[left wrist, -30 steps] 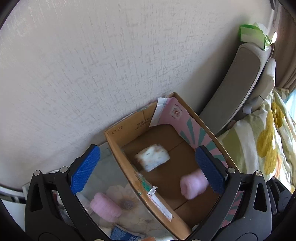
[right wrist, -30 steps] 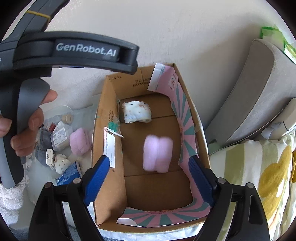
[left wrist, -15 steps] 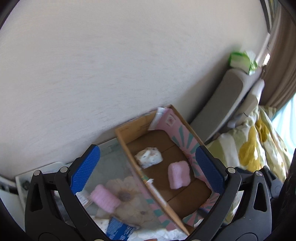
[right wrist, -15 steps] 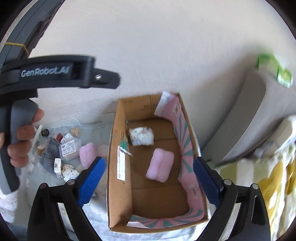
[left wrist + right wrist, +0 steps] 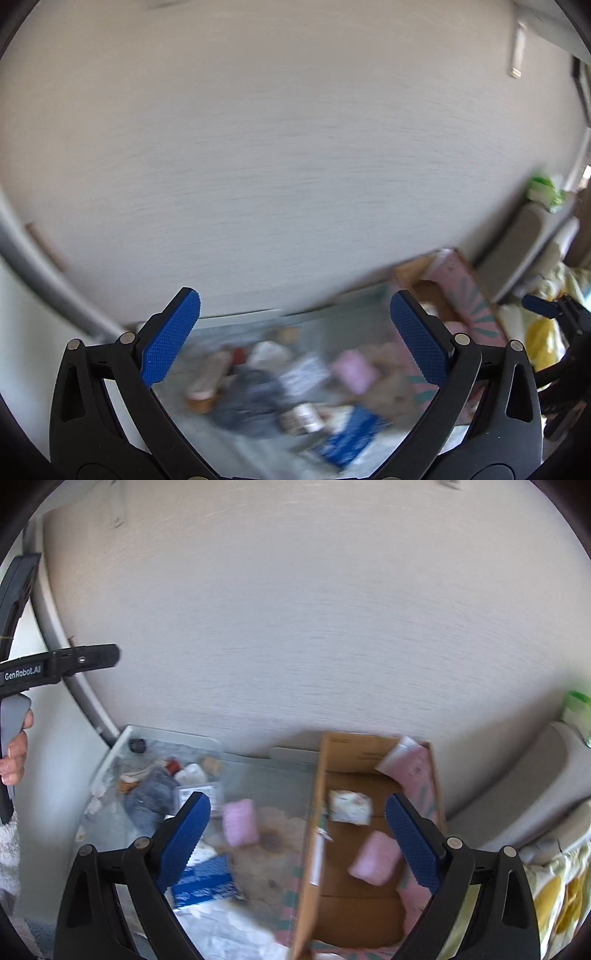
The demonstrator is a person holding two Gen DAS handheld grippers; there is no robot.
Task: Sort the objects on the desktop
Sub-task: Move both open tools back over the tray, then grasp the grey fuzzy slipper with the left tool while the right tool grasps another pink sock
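My right gripper (image 5: 299, 842) stands open and empty above the near end of a cardboard box (image 5: 314, 775). On the box floor lie a white patterned roll (image 5: 349, 806) and a pink fluffy roll (image 5: 375, 856). Another pink roll (image 5: 240, 821) rests left of the box, beside a blue packet (image 5: 203, 882). My left gripper (image 5: 295, 339) is open too, with nothing in it, over blurred clutter: the pink roll (image 5: 352, 371), a grey cloth (image 5: 251, 398) and the blue packet (image 5: 351, 439). The box (image 5: 454, 280) shows at its right.
A pale tray (image 5: 122, 738) against the wall holds small bottles and a grey cloth (image 5: 147, 797). The left gripper's body (image 5: 55, 664) and a hand (image 5: 14, 753) are at the left edge. A grey cushion (image 5: 535, 794) and flowered bedding (image 5: 554, 886) lie to the right.
Both grippers rose and drew back from the box. The left swung left over the clutter. The pink roll, blurred in mid-fall earlier, now lies on the box floor. The right jaws spread slightly wider.
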